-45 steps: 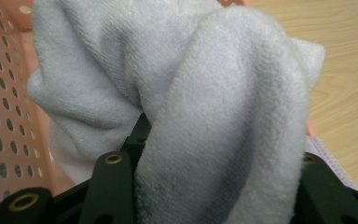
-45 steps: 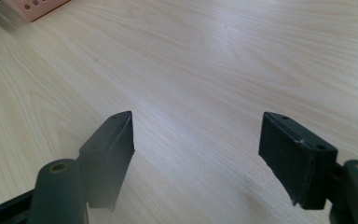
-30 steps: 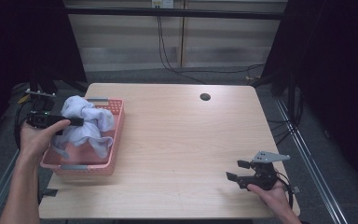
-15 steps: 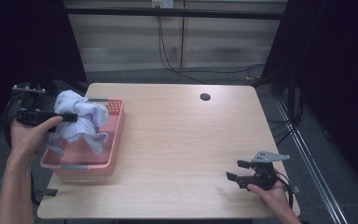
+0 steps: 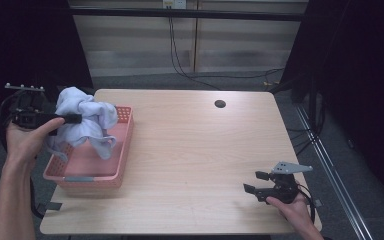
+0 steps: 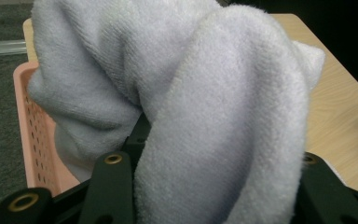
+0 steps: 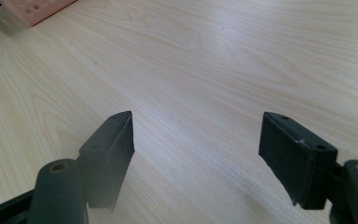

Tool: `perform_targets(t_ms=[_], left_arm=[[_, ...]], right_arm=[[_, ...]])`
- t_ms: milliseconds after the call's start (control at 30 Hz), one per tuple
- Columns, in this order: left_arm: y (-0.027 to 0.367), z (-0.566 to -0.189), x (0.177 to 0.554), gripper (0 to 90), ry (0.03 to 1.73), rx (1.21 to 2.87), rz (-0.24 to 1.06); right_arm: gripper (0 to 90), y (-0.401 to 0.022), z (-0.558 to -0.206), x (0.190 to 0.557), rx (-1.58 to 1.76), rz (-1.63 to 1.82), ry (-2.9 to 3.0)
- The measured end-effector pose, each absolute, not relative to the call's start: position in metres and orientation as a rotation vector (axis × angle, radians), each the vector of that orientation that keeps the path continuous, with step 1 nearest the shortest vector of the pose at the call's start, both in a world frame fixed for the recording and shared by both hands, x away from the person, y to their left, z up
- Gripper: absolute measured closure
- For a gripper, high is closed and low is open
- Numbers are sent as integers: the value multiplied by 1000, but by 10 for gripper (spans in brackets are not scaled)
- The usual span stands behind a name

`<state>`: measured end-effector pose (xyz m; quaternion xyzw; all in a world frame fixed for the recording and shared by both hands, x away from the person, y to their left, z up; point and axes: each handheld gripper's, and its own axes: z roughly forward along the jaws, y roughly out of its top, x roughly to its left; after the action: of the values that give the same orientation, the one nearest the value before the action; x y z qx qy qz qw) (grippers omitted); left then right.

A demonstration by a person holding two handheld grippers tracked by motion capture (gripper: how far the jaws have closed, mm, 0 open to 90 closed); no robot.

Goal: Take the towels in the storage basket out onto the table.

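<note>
Light wood worktop mostly bare, pink perforated basket at its left edge, small dark hole near the far edge. White terry towel bunched and lifted over the basket's far end, lower folds hanging into it, pinched in the left tongs with cloth packed between the jaws. Right tongs near the worktop's front right corner, jaws wide apart, nothing between them, just over bare wood.
</note>
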<state>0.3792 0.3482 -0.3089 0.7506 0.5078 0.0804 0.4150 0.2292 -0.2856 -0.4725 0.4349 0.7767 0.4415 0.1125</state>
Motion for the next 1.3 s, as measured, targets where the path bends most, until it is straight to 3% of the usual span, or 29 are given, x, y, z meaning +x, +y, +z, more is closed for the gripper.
perform_targets(t_ms=[533, 1300], left_arm=[[332, -271, 375, 531, 1199, 1886, 252], [221, -277, 382, 528, 1008, 1968, 169]], right_arm=[[268, -286, -472, 230, 1275, 1298, 2281], [268, -288, -472, 229, 1273, 1300, 2278]])
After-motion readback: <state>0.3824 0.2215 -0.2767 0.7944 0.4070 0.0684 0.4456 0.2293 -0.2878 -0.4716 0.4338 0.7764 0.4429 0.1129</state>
